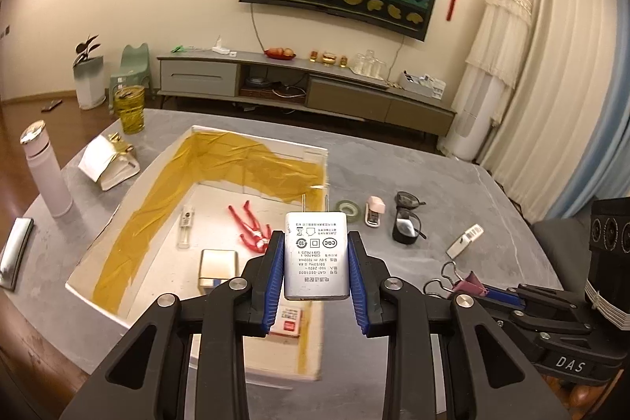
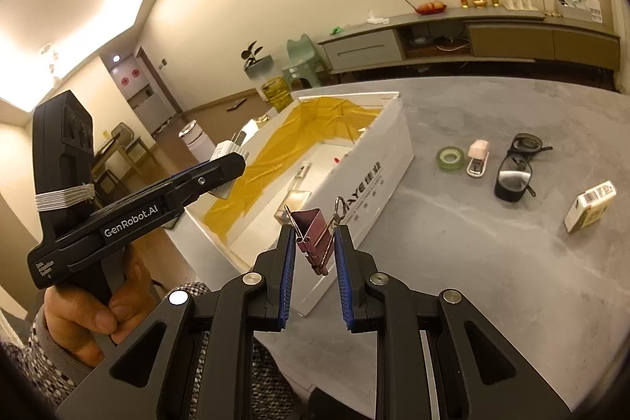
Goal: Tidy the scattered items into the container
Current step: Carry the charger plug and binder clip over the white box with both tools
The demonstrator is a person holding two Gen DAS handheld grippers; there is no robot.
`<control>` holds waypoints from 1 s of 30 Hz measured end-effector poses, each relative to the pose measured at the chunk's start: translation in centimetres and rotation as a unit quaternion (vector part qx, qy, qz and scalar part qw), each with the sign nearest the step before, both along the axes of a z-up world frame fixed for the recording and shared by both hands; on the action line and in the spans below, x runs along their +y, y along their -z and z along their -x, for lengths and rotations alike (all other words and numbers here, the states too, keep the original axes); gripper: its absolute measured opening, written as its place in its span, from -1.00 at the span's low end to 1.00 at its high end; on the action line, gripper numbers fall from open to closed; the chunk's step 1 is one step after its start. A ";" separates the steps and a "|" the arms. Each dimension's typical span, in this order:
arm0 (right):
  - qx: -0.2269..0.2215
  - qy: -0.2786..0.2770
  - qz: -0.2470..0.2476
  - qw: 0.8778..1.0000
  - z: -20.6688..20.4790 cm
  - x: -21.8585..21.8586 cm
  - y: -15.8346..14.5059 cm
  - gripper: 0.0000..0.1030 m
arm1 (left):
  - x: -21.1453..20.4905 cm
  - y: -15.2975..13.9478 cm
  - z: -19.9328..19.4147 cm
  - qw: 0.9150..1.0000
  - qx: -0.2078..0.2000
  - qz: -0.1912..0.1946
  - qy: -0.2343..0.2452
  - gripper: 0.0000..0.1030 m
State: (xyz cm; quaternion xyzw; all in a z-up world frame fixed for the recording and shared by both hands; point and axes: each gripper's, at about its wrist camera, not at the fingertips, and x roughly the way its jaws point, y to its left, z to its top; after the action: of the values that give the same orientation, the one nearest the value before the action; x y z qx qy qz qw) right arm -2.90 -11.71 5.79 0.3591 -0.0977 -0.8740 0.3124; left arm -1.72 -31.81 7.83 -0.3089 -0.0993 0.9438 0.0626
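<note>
Left wrist view shows the left gripper [image 1: 317, 262] with its fingers pinching a white power adapter [image 1: 316, 254], prongs pointing forward, held above the near right part of the open white box [image 1: 118, 184] lined with yellow tape. Right wrist view shows the right gripper [image 2: 315, 254] with its fingers closed on a pink binder clip [image 2: 315, 239], held near the box's outer wall, not yet over the opening. Both items look mid-carry, so the step in hand is delivery. Next, the left should spread its fingers to drop the adapter inside, and the right needs to travel leftward over the rim first. On the worktop [image 2: 492, 262] a tape roll [image 2: 450, 158], stapler [image 2: 477, 158] and glasses [image 2: 516, 172] await collection.
</note>
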 end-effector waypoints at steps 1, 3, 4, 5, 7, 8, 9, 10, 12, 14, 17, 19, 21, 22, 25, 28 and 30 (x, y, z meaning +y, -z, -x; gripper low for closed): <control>0.000 -0.002 -0.002 1.000 0.1 -0.3 0.0 -0.59 | -0.4 0.1 0.0 1.000 0.000 -0.002 -0.002 -0.39; 0.000 -0.006 -0.006 1.000 0.2 -0.9 -0.2 -0.59 | -1.3 0.2 0.0 1.000 0.000 -0.007 -0.007 -0.39; 0.000 -0.008 -0.008 1.000 0.3 -1.3 -0.3 -0.59 | -1.7 0.3 0.0 1.000 -0.001 -0.009 -0.010 -0.39; 0.000 -0.009 -0.010 1.000 0.4 -1.5 -0.4 -0.59 | -2.0 0.4 0.0 1.000 -0.002 -0.011 -0.011 -0.39; 0.002 -0.012 -0.014 1.000 0.5 -1.9 -0.7 -0.59 | -2.9 0.6 0.0 1.000 -0.002 -0.015 -0.017 -0.39; 0.003 -0.014 -0.016 1.000 0.7 -2.3 -0.9 -0.59 | -3.3 0.7 0.1 1.000 -0.003 -0.017 -0.019 -0.39; 0.004 -0.015 -0.018 1.000 0.7 -2.5 -1.1 -0.59 | -3.6 0.7 0.2 1.000 -0.004 -0.019 -0.021 -0.39; 0.007 -0.018 -0.021 1.000 0.9 -2.8 -1.3 -0.59 | -4.0 0.8 0.3 0.999 -0.004 -0.020 -0.024 -0.39; 0.012 -0.020 -0.027 0.999 1.0 -3.3 -1.8 -0.59 | -4.8 0.8 0.4 0.999 -0.005 -0.021 -0.029 -0.39; 0.019 -0.023 -0.033 0.999 1.3 -3.9 -2.6 -0.59 | -5.6 0.7 0.4 0.999 -0.004 -0.020 -0.033 -0.39; 0.030 -0.027 -0.040 0.998 1.6 -4.7 -3.6 -0.59 | -6.8 0.5 0.3 0.999 -0.004 -0.021 -0.037 -0.39; 0.036 -0.030 -0.045 0.998 1.8 -5.3 -4.1 -0.59 | -7.5 0.4 0.3 0.999 -0.005 -0.019 -0.039 -0.39; 0.040 -0.034 -0.049 0.997 2.1 -5.9 -4.6 -0.59 | -8.1 0.2 0.4 0.999 -0.004 -0.017 -0.040 -0.39; 0.042 -0.037 -0.052 0.997 2.2 -6.3 -4.8 -0.59 | -8.3 0.1 0.5 0.999 -0.005 -0.015 -0.038 -0.39; 0.045 -0.044 -0.058 0.996 2.6 -7.3 -5.2 -0.59 | -8.7 -0.1 1.1 0.999 -0.006 -0.006 -0.032 -0.39; 0.047 -0.049 -0.065 0.996 3.3 -8.1 -5.5 -0.59 | -8.9 -0.5 1.7 1.000 -0.005 0.009 -0.023 -0.39; 0.046 -0.050 -0.069 0.995 3.9 -8.5 -5.5 -0.59 | -9.2 -0.8 2.3 1.000 -0.004 0.014 -0.019 -0.39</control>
State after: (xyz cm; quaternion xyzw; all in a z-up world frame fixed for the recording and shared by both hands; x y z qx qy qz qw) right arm -6.82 -20.21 11.34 0.3438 -0.0045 -0.8774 0.3347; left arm -4.06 -41.00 8.62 -0.3117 -0.0918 0.9449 0.0401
